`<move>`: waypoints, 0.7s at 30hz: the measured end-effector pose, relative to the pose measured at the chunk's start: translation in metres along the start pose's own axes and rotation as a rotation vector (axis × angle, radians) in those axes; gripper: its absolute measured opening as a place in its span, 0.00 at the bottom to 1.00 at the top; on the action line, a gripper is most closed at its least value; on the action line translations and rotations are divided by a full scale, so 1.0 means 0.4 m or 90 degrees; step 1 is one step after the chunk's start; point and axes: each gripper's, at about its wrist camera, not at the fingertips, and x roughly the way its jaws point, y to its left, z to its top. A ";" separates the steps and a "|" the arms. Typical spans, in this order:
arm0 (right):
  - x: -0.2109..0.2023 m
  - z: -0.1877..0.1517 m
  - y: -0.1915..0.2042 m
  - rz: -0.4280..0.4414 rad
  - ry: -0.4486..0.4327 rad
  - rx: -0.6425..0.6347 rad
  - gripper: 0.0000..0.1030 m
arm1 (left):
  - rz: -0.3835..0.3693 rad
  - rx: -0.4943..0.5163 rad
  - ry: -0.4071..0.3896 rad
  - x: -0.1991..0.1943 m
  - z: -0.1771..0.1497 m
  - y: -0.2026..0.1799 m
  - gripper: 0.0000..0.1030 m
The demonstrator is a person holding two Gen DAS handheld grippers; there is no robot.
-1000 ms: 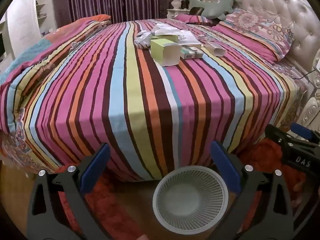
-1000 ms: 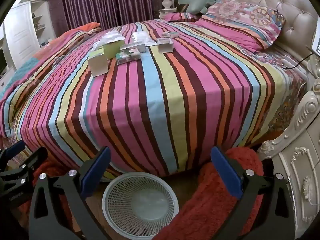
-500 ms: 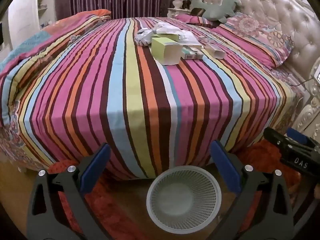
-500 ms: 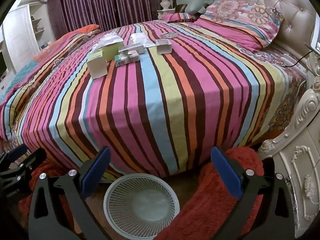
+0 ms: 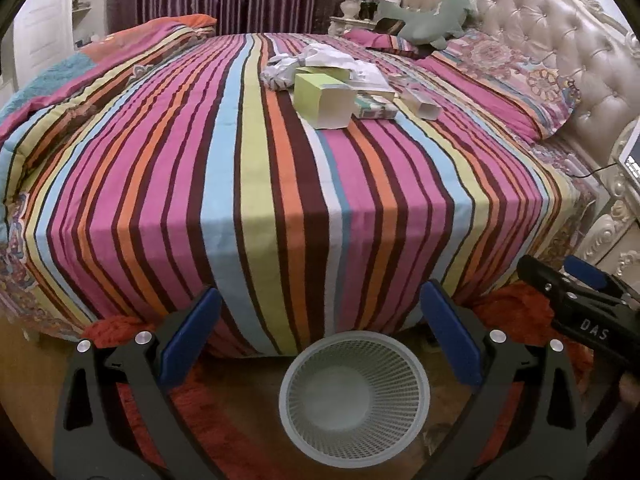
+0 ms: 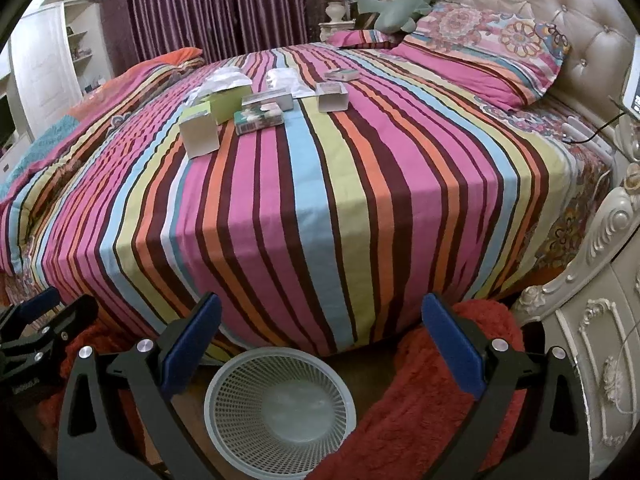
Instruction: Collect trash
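Several pieces of trash lie in the middle of the striped bed [image 5: 240, 168]: a green and white box [image 5: 326, 100], a small printed carton [image 5: 376, 110], an open white box [image 5: 420, 102] and crumpled white paper [image 5: 316, 60]. The right wrist view shows the same heap: the white box [image 6: 199, 134], the printed carton [image 6: 259, 119], the open box [image 6: 331, 96]. An empty grey mesh basket [image 5: 354, 396] [image 6: 280, 410] stands on the floor at the bed's foot. My left gripper [image 5: 320, 336] and right gripper [image 6: 320, 338] are open, empty, low above the basket.
A red shaggy rug [image 6: 420, 408] lies around the basket. A carved white nightstand [image 6: 600, 360] stands at the right. Pillows [image 6: 480, 56], a green plush toy [image 6: 400, 4] and a tufted headboard [image 5: 540, 32] are at the far right. Purple curtains [image 6: 208, 12] hang behind.
Both grippers have moved forward and slightly up toward the bed; the bed and trash look closer. Both stay open and empty.
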 end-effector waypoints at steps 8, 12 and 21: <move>0.001 0.000 0.000 -0.001 0.002 0.002 0.93 | 0.002 0.002 0.003 0.002 0.001 -0.003 0.94; 0.002 0.000 -0.001 -0.002 0.002 0.004 0.93 | 0.003 0.005 0.006 0.002 0.001 -0.003 0.94; 0.001 -0.001 -0.001 -0.002 0.004 0.000 0.93 | 0.006 0.018 0.014 0.007 -0.004 -0.010 0.94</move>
